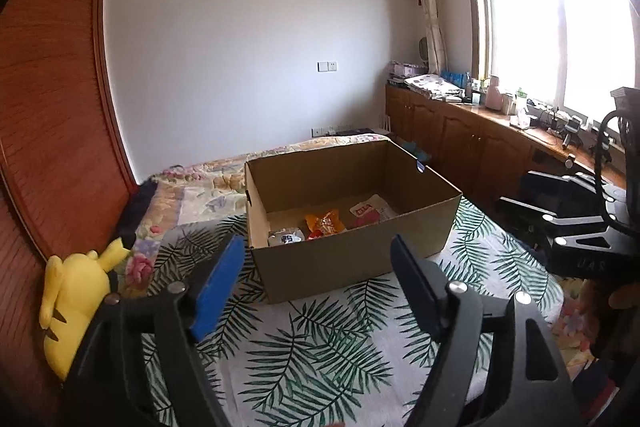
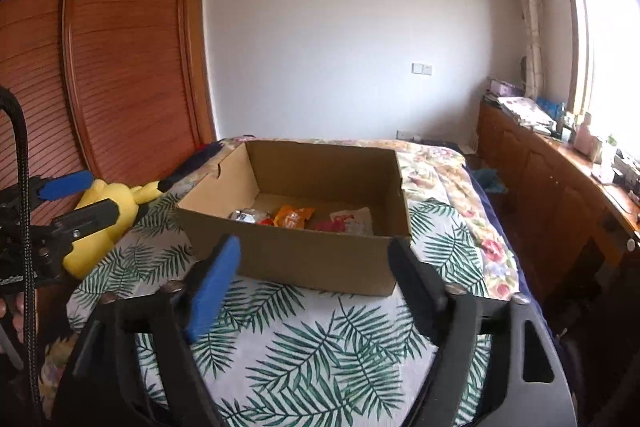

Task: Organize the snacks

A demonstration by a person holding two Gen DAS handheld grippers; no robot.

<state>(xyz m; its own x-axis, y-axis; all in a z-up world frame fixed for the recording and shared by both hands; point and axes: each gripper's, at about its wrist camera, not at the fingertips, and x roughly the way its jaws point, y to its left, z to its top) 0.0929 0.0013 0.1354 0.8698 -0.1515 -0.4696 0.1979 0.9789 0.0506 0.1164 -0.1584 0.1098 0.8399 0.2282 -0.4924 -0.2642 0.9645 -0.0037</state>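
Both the left gripper (image 1: 316,259) and right gripper (image 2: 316,259) stand spread and empty over the leaf-print bedspread (image 1: 320,355); the cardboard box (image 1: 352,251) of snack packets (image 1: 325,221) sits at twelve o'clock, wardrobe (image 2: 120,67) at ten, window (image 1: 560,19) at two

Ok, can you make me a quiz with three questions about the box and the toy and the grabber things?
1. Where are the snack packets?
A. inside the open brown cardboard box
B. on the leaf-print cloth
C. on the window counter

2. What colour is the plush toy beside the wardrobe?
A. green
B. yellow
C. pink

3. How are the left gripper's fingers?
A. shut on a packet
B. shut on nothing
C. open, holding nothing

Answers:
1 A: the orange snack packet, the silver one and the red-and-white one lie on the floor of the open brown cardboard box.
2 B: the yellow plush toy lies at the bed's edge.
3 C: the left gripper shows its fingers wide apart, with only leaf-print cloth between them.
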